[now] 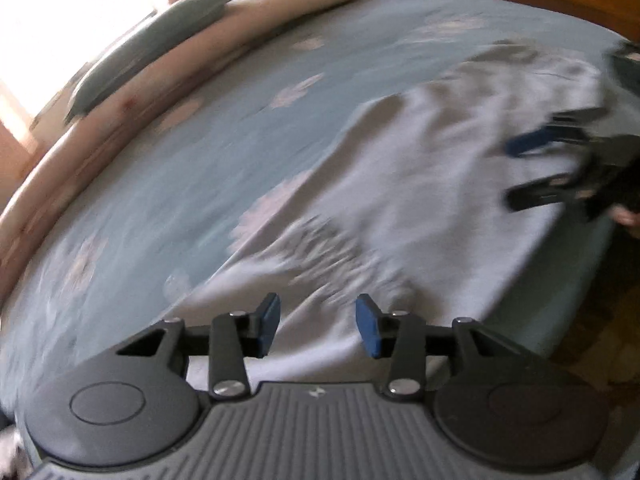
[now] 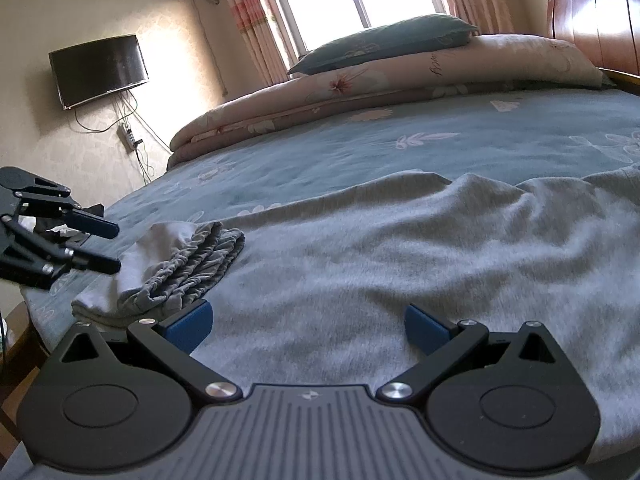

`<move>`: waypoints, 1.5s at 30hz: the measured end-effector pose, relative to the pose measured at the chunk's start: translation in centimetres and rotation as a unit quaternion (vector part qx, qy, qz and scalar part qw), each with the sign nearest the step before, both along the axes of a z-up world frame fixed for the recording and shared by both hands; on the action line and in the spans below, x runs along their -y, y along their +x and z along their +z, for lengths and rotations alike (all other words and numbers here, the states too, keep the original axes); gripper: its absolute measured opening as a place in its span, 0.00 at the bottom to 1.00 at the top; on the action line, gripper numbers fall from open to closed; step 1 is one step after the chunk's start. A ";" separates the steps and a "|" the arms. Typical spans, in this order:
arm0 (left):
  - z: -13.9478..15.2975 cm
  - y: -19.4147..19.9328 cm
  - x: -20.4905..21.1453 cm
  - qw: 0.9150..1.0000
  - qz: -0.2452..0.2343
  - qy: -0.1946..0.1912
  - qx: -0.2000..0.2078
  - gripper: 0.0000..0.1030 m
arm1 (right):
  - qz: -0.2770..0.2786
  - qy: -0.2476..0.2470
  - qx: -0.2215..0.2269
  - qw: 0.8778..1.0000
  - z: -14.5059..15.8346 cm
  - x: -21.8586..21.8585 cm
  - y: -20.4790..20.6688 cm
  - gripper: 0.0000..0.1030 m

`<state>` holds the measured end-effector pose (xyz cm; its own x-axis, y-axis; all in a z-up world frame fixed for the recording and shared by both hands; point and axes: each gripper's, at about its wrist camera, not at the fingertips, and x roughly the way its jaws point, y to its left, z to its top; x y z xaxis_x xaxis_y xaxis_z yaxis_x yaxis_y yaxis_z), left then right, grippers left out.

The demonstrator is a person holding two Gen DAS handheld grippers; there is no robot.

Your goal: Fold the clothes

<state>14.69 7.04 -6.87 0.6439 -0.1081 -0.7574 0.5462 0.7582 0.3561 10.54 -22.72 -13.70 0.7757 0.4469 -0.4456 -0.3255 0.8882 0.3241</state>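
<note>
A grey garment [image 1: 420, 160] [image 2: 400, 248] lies spread and wrinkled on the blue floral bedsheet [image 1: 200, 160] [image 2: 360, 140]. Its gathered elastic waistband [image 2: 192, 264] is folded over at the left end, near the bed's edge. My left gripper [image 1: 320, 324] [image 2: 115, 249] hangs above that end with its blue pads apart and nothing between them. My right gripper [image 2: 308, 326] [image 1: 512, 174] stands open wide just over the cloth's near side, holding nothing. The left wrist view is blurred.
A folded pink floral quilt [image 2: 380, 80] with a dark green pillow [image 2: 384, 40] on it lies along the far side of the bed. A wooden headboard [image 2: 592, 16] stands at the right. A TV [image 2: 100, 68] hangs on the wall. Dark clothing [image 2: 52, 234] lies behind the left gripper.
</note>
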 end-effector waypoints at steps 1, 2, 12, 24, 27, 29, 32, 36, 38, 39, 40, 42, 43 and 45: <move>-0.5 0.4 -0.6 1.000 0.019 0.000 -0.010 0.41 | 0.000 0.000 0.000 1.000 0.0 0.0 0.0 1.00; -1.3 0.5 -1.1 0.999 0.032 0.003 -0.023 0.41 | 0.000 0.000 0.000 1.000 0.0 0.0 0.0 1.00; -1.0 1.2 -1.3 0.997 0.039 -0.040 -0.060 0.42 | 0.000 -0.009 0.000 1.000 0.0 -0.2 0.1 1.00; -3.6 11.5 -1.5 0.966 0.127 -0.176 -0.142 0.44 | 0.002 -0.011 -0.002 1.000 0.0 -0.3 0.1 1.00; -3.0 11.7 -2.8 0.951 0.149 -0.220 -0.160 0.45 | 0.002 -0.009 -0.003 1.000 0.1 -0.3 0.1 1.00; -1.8 11.0 -3.2 0.955 0.148 -0.214 -0.145 0.45 | 0.002 -0.008 -0.004 1.000 0.1 -0.2 0.1 1.00; -0.2 10.1 -3.9 0.961 0.147 -0.194 -0.129 0.49 | 0.002 -0.008 -0.004 1.000 0.0 -0.2 0.2 1.00; 0.0 8.4 -5.0 0.964 0.153 -0.176 -0.131 0.56 | 0.003 -0.015 -0.003 1.000 0.0 -0.4 0.2 1.00; -0.8 7.5 -5.4 0.961 0.160 -0.175 -0.145 0.56 | 0.004 -0.020 -0.002 1.000 0.0 -0.5 0.2 1.00; -1.3 7.1 -5.6 0.959 0.163 -0.175 -0.153 0.57 | 0.004 -0.023 -0.002 1.000 0.0 -0.6 0.1 1.00; -1.9 6.7 -5.7 0.956 0.167 -0.177 -0.162 0.57 | 0.004 -0.026 -0.001 1.000 0.0 -0.7 0.1 1.00; -3.0 5.9 -5.9 0.951 0.177 -0.180 -0.181 0.57 | 0.005 -0.031 0.000 0.999 -0.1 -0.8 0.1 1.00; -3.5 5.6 -5.9 0.947 0.182 -0.182 -0.191 0.57 | 0.005 -0.033 0.001 0.999 -0.1 -0.9 0.0 1.00; -4.0 4.9 -5.8 0.944 0.187 -0.182 -0.202 0.58 | 0.005 -0.037 0.001 0.999 -0.1 -0.9 0.0 1.00</move>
